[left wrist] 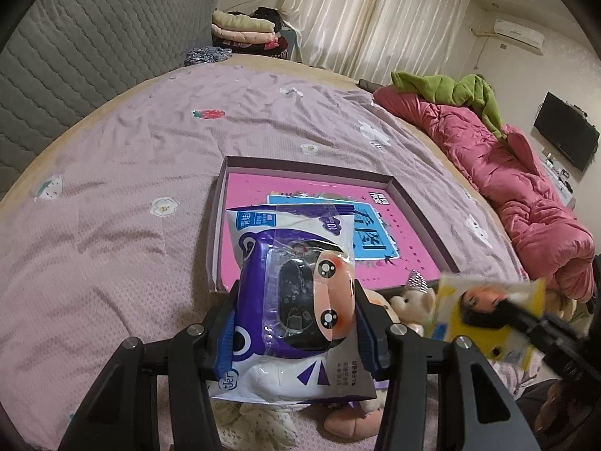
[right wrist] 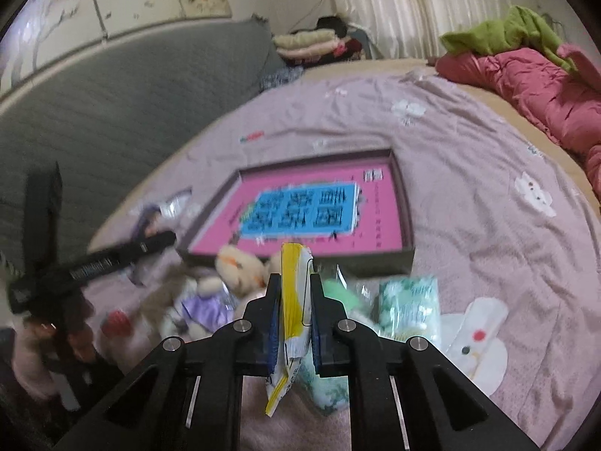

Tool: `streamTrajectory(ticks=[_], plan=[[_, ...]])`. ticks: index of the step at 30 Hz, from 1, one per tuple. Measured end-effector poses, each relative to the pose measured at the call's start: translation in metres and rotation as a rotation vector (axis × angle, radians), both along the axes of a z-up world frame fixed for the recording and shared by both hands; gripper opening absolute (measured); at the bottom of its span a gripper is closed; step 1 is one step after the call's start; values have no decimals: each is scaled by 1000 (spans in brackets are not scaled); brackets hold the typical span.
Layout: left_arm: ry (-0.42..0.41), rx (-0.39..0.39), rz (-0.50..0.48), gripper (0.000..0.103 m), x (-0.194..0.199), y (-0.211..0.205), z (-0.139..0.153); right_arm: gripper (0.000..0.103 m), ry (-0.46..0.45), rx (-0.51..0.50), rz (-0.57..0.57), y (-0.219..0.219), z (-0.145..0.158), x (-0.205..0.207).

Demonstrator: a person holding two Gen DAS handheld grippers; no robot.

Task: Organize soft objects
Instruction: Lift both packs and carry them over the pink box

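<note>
My left gripper (left wrist: 296, 289) is shut on a purple and white wet wipes pack (left wrist: 293, 263), its blue pads pressing both sides, held above the near edge of a shallow box (left wrist: 413, 203) with a pink floor and blue label. In the right wrist view my right gripper (right wrist: 295, 278) is shut on a thin yellow and white packet (right wrist: 293, 300), held edge-up in front of the same box (right wrist: 400, 195). That yellow packet (left wrist: 484, 300) also shows blurred at the right of the left wrist view. Small plush toys (right wrist: 240, 267) lie on the bed just before the box.
Everything sits on a bed with a lilac sheet (left wrist: 150, 150). A green patterned pack (right wrist: 409, 308) lies right of my right gripper. A crumpled pink quilt (left wrist: 507, 173) with a green cloth on it lines the right side, a grey padded headboard (left wrist: 94, 49) the left. Folded clothes (left wrist: 244, 34) are stacked at the back.
</note>
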State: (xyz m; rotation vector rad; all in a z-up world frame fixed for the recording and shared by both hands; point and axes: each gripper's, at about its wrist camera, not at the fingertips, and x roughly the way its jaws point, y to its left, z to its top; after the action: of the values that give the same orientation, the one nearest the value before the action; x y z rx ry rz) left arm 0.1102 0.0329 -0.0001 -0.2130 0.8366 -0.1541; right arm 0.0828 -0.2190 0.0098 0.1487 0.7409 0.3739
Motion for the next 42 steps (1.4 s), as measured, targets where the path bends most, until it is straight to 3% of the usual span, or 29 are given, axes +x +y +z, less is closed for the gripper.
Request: streamTrajectory(ticks=[15, 23, 30, 34, 42], plan=[[-10, 14, 11, 52, 37, -5, -5, 13, -79, 57, -73, -7, 18, 58], [22, 21, 16, 52, 57, -4, -15, 13, 4, 144, -79, -9, -4, 96], [65, 28, 24, 52, 71, 0, -30, 13, 129, 251, -49, -6, -34, 126], [86, 41, 23, 52, 77, -2, -38, 14, 191, 252, -66, -10, -49, 138], [112, 48, 18, 52, 85, -4, -48, 25, 269, 203, -148, -26, -69, 144]])
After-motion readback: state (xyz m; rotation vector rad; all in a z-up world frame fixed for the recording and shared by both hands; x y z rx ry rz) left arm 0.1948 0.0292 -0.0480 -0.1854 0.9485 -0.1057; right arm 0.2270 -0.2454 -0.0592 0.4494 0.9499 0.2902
